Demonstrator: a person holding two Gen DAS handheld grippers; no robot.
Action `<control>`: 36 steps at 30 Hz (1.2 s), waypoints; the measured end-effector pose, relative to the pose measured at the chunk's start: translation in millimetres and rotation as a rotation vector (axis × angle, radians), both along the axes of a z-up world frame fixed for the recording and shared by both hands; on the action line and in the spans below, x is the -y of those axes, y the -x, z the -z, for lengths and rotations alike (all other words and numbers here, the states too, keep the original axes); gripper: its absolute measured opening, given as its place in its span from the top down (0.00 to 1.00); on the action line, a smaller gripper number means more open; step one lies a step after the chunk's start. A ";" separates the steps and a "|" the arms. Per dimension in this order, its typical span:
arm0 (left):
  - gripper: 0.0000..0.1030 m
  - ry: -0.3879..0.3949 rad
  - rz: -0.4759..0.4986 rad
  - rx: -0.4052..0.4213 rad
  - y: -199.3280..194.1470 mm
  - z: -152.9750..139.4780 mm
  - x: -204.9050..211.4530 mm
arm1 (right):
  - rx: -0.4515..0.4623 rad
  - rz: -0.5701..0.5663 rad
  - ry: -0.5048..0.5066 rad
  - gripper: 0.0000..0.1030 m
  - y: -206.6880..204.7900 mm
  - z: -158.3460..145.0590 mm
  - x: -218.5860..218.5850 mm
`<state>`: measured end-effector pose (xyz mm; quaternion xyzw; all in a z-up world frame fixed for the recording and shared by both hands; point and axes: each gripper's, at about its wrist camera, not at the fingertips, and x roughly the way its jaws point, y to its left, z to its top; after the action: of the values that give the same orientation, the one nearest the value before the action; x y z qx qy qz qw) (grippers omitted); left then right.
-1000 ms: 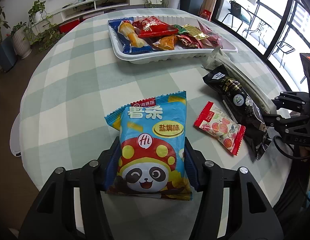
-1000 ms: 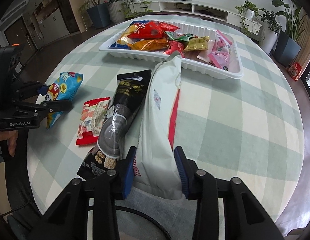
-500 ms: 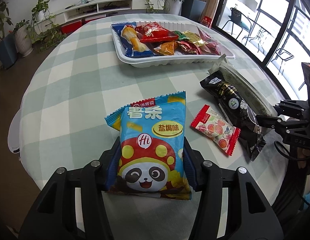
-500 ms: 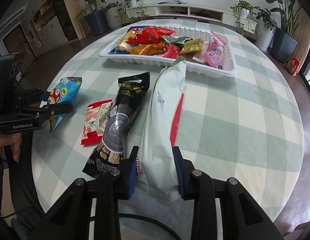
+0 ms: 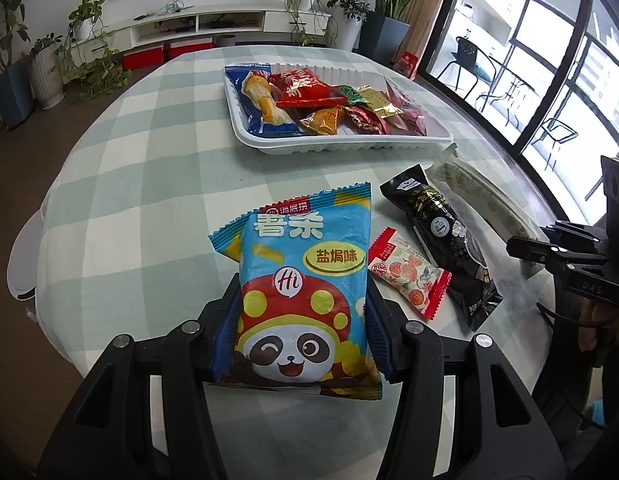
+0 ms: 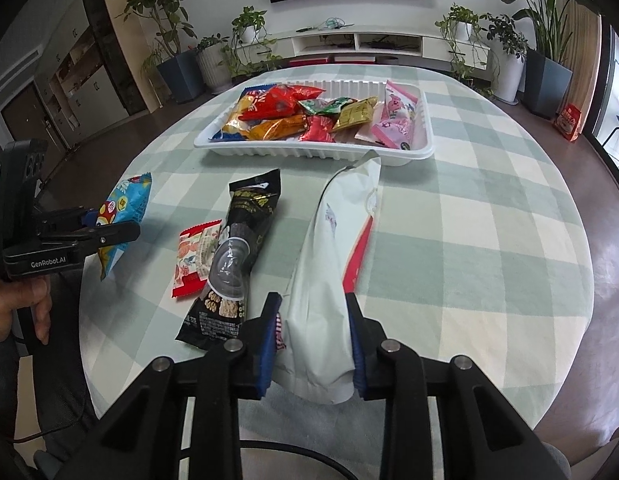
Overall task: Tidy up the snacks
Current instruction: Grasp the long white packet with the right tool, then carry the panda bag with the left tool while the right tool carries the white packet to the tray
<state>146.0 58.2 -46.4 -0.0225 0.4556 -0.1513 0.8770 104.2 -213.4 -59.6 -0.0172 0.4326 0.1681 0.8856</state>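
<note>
On checked tablecloth [image 5: 157,184], plant-lined room

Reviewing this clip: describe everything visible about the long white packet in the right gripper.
The long white packet is a soft, matte pouch with a red stripe along one side and faint print. Its near end sits between the right gripper's blue pads, which pinch it. It stretches away towards the white tray, its crimped far tip at or just short of the tray's near wall; contact cannot be told. The black packet lies alongside it on the checked tablecloth.
</note>
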 end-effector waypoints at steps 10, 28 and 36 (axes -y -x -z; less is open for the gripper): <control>0.50 0.002 0.012 -0.018 1.9 3.5 5.1 | -0.034 0.006 0.011 0.70 0.2 3.6 6.7; 0.50 0.011 0.008 -0.021 4.1 6.0 3.6 | -0.173 0.030 0.179 0.55 -47.8 23.1 -3.0; 0.50 0.014 0.004 -0.020 3.1 9.0 2.8 | -0.160 0.026 0.137 0.85 -45.6 21.2 2.2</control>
<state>142.9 55.4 -55.3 -0.0293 0.4633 -0.1563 0.8718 149.8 -215.6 -80.7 -0.0585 0.5124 0.1276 0.8472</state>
